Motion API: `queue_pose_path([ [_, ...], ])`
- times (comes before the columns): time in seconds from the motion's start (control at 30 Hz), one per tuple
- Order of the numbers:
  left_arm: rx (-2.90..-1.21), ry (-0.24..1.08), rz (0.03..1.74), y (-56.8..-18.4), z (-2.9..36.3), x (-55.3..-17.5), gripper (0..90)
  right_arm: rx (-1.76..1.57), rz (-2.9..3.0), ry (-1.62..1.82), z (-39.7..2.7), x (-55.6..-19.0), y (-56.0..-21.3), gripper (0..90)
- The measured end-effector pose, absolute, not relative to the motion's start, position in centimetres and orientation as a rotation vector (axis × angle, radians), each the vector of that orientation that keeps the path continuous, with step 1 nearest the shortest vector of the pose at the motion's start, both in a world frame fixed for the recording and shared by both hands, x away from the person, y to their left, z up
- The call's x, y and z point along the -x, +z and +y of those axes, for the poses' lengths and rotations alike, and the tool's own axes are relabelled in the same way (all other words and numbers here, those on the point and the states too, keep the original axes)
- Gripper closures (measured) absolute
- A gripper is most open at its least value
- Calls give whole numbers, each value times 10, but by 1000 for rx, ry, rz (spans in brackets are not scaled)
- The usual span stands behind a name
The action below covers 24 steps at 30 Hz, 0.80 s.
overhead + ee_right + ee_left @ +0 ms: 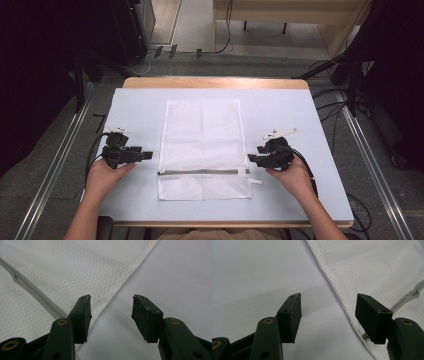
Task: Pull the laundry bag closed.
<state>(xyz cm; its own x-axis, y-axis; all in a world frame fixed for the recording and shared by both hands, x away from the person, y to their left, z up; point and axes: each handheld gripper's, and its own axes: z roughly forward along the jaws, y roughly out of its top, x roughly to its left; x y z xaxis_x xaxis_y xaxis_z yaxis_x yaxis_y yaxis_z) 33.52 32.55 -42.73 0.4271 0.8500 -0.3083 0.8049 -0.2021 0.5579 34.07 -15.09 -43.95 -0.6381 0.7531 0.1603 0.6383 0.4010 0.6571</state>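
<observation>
The left gripper (148, 155) and right gripper (250, 158) both hold their jaws released, gripping nothing. Between them, flat on the pale grey worktop (300, 110), lies the white mesh zippered laundry bag (202, 145), its side edges just beyond each pair of jaws.

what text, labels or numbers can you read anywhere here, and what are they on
None can be read: the white mesh bag, its zipper, the table cover and both grippers, left gripper and right gripper, show no words, labels, brands or numbers in any view.
</observation>
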Motion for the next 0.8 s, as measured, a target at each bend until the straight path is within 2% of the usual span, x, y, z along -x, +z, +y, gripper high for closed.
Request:
queue_pose_path([
  [0.17,-2016,128,1378,-426,326,-334,375,-1240,2500,1076,-142,-337,-437,516],
  [0.8,-2018,93,1378,-427,325,-334,371,-1127,2582,1123,-99,-324,-430,539],
])
